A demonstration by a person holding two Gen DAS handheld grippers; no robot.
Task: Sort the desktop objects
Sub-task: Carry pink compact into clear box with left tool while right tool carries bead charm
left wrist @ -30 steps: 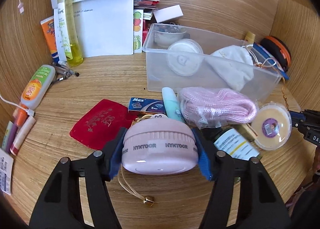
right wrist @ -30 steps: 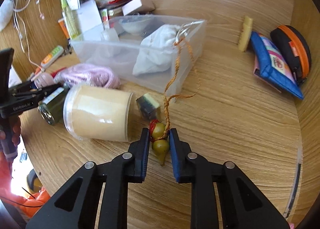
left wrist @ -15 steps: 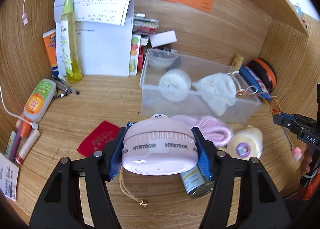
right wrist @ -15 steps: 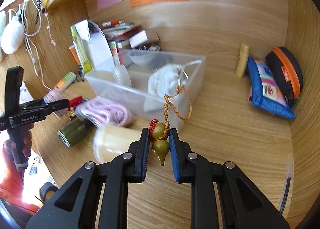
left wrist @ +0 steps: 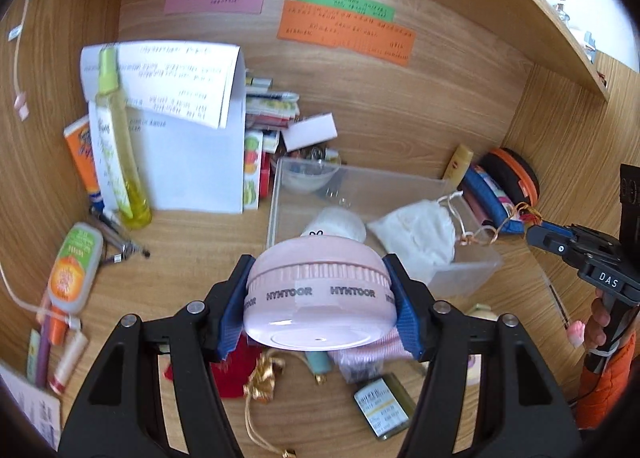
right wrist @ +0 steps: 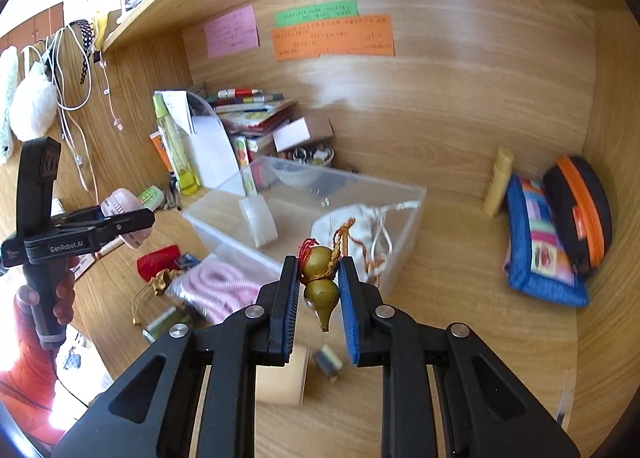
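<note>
My left gripper (left wrist: 320,310) is shut on a round pink case marked HYNTOOR (left wrist: 320,298), held in the air in front of the clear plastic bin (left wrist: 472,274). My right gripper (right wrist: 319,290) is shut on a small gold gourd charm (right wrist: 320,286) with an orange braided cord, held above the desk near the bin's (right wrist: 404,250) front right corner. The bin holds a white drawstring pouch (right wrist: 352,226), a round white case (right wrist: 260,222) and a small bowl. The left gripper (right wrist: 120,222) also shows in the right wrist view, the right gripper (left wrist: 536,234) in the left wrist view.
On the desk lie a pink rope bundle (right wrist: 216,290), a red pouch (right wrist: 156,262), a green tin (left wrist: 382,406) and a beige round box (right wrist: 280,382). A yellow spray bottle (left wrist: 120,154), papers and tubes stand at the back left. A patchwork pouch (right wrist: 540,246) and black-orange case (right wrist: 580,206) lie right.
Both grippers have risen well above the desk with their objects held. The left one has carried the pink case up toward the bin; the gourd charm now hangs clear of the desk.
</note>
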